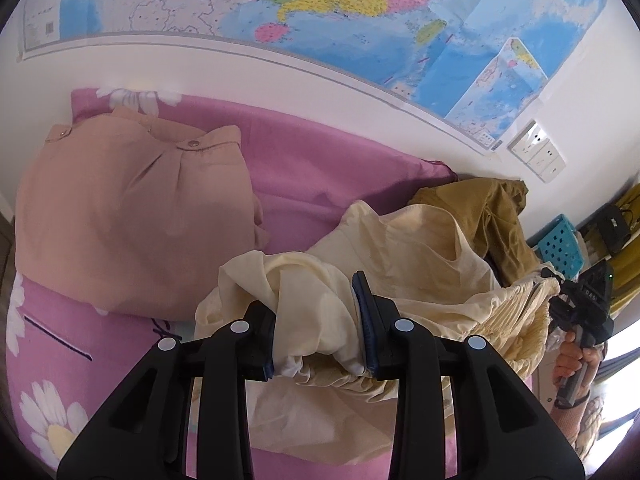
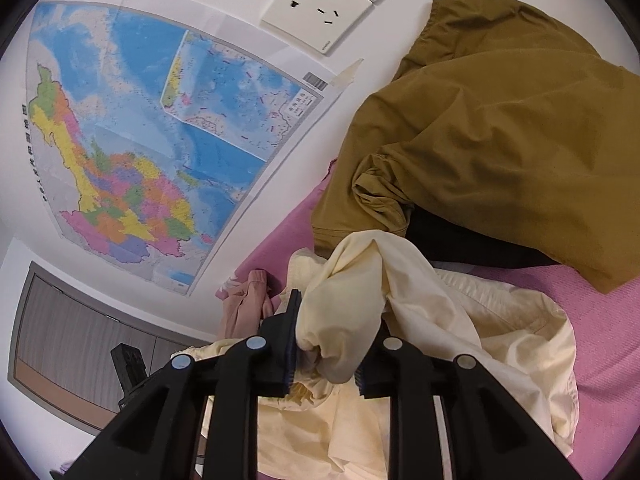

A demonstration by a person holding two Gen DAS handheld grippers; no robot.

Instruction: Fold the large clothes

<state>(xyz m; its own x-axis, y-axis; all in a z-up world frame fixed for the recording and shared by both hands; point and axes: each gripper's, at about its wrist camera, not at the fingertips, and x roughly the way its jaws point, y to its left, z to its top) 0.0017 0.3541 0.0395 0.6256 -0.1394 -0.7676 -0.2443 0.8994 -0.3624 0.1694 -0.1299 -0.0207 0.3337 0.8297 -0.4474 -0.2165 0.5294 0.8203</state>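
A cream garment (image 1: 400, 256) lies crumpled on the pink bed sheet (image 1: 320, 160). My left gripper (image 1: 316, 312) is shut on a bunched fold of it near its gathered waistband. In the left wrist view my right gripper (image 1: 580, 304), held by a hand (image 1: 568, 360), bites the far end of that waistband. The right wrist view shows the right gripper (image 2: 332, 336) shut on a wad of the cream garment (image 2: 460, 320), which drapes down over the sheet (image 2: 600, 320).
A folded tan-pink garment (image 1: 132, 216) lies at the left of the bed. An olive garment (image 2: 500, 120) is heaped against the wall behind the cream one. A map (image 1: 360, 20) and wall sockets (image 2: 316, 4) are above. A blue basket (image 1: 560, 252) stands at the right.
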